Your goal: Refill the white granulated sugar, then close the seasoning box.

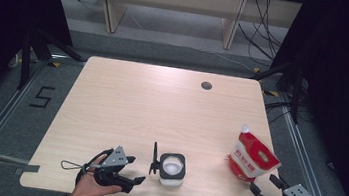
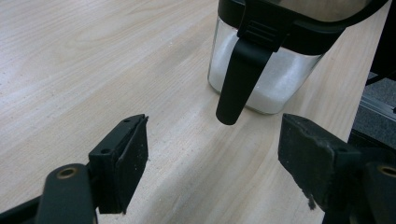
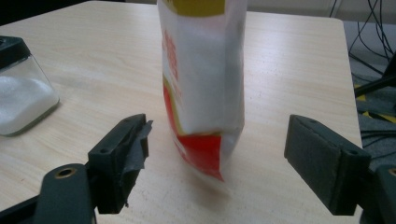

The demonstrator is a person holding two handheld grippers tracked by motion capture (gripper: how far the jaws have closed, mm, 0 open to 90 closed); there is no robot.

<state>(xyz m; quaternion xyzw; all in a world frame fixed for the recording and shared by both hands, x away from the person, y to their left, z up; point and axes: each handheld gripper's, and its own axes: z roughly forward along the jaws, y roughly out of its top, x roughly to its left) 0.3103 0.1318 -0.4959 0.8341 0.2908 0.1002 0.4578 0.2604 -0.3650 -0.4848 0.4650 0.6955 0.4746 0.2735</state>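
Note:
A square glass jar of white powder stands near the table's front edge, its black lid flipped up on the left side. My left gripper lies just left of it, open. In the left gripper view the jar and its hanging black lid tab stand just ahead of the open left gripper. A red and white pouch stands upright at the right. My right gripper is open just in front of it. In the right gripper view the pouch stands ahead of the open right gripper, untouched.
The wooden table has a round cable hole at the back right. The jar appears at the left edge of the right gripper view. Cables and frame legs lie on the floor around the table.

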